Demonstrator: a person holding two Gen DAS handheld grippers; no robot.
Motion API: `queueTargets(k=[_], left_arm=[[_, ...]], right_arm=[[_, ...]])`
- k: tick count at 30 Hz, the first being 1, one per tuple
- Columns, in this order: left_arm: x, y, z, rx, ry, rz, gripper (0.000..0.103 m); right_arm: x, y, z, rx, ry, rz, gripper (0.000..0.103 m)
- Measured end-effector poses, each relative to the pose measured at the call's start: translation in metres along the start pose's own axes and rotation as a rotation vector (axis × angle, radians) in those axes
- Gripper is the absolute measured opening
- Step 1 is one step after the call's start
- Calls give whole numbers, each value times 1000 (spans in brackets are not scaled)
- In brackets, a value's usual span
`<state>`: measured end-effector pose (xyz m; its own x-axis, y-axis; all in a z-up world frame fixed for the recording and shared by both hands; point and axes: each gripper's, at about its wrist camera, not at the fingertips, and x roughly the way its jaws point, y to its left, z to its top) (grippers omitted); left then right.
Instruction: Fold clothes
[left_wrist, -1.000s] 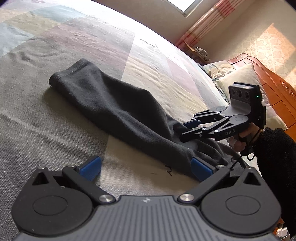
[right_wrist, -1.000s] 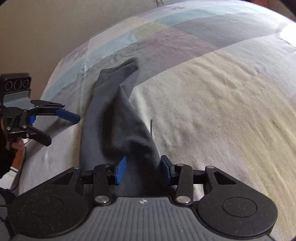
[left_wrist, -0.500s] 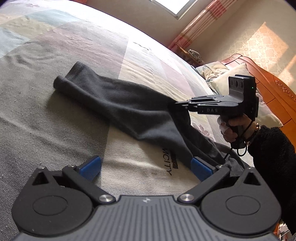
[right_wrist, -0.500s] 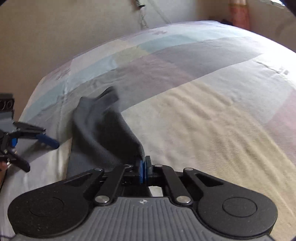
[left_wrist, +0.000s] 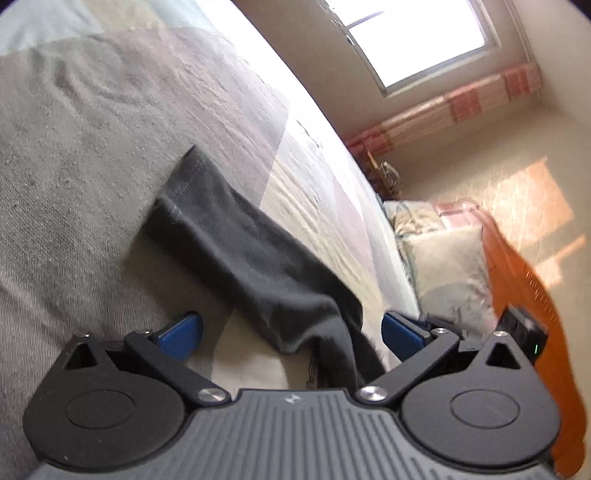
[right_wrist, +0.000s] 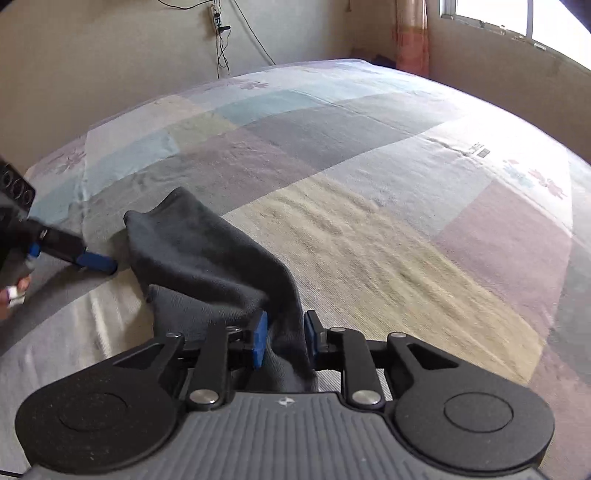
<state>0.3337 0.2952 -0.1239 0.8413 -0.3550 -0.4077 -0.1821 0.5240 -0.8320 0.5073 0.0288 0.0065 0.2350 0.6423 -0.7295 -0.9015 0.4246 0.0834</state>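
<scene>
A dark grey garment sleeve (left_wrist: 236, 243) lies on the patchwork bedspread (left_wrist: 92, 122), its cuff at the far end. My left gripper (left_wrist: 291, 334) is wide open, its blue pads either side of the sleeve's near, bunched part. In the right wrist view the same sleeve (right_wrist: 207, 251) is folded over and runs between the pads of my right gripper (right_wrist: 283, 339), whose jaws stand apart with a gap around the cloth. A blue fingertip of the left gripper (right_wrist: 96, 263) shows at the left, beside the sleeve's fold.
The bedspread (right_wrist: 369, 206) stretches far and right. Pillows (left_wrist: 443, 266) and an orange wooden headboard (left_wrist: 524, 295) lie to the right in the left wrist view. A window (left_wrist: 424, 33) and curtain are behind. A wall with cables (right_wrist: 221, 33) backs the bed.
My right gripper, shut on the sleeve half a second ago, now has its jaws apart. The sleeve has been carried toward its cuff and folded over. My left gripper moved closer to the sleeve.
</scene>
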Motion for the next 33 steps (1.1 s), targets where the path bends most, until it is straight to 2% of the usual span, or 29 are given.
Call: queueTargets(k=[2,7,11,13,16,18,19,20,21,22,23,25,27,28,29,33], left_arm=[[2,4,11,-37,-32,7,102],[18,-2,24,36,-69,77,102],[25,2,37,8,-97,80,102],[31,-4,38,59,-91,116,100],[40,-15,31,172,-77,182,95],[40,-18,29,198,-80,221,86],[39,-19,29,205,-84,241,77],[38,-19,28,208,-90,273,63],[36,-18,28,211,-95,305,56],[35,-17,28,198,-101,332,42],[34,-12,30,158,-109,330,34],[31,3,35,56,-126,298,28],[25,33,40,-99,-141,240,14],[24,42,40,-129,-142,219,9],[22,49,38,-140,-150,184,10],[25,45,34,-92,-156,209,9]], right_arm=[[-14,4,-6,-17,-12,-21,25],[-50,15,-21,-60,-42,-75,27],[-76,21,-33,-89,-61,-116,27],[-79,12,-42,-69,-53,-138,27],[-78,-20,-58,25,-35,-176,27],[-74,-43,-71,98,-18,-180,27],[-72,-51,-76,126,-11,-186,27],[-70,-58,-82,147,-4,-192,27],[-68,-63,-87,163,0,-200,27],[-66,-66,-91,173,4,-205,27],[-65,-68,-95,179,5,-205,27],[-63,-69,-99,183,4,-196,27],[-62,-68,-102,180,5,-174,27],[-61,-68,-103,175,6,-163,27],[-60,-67,-103,168,8,-155,27],[-58,-69,-101,162,8,-122,29]])
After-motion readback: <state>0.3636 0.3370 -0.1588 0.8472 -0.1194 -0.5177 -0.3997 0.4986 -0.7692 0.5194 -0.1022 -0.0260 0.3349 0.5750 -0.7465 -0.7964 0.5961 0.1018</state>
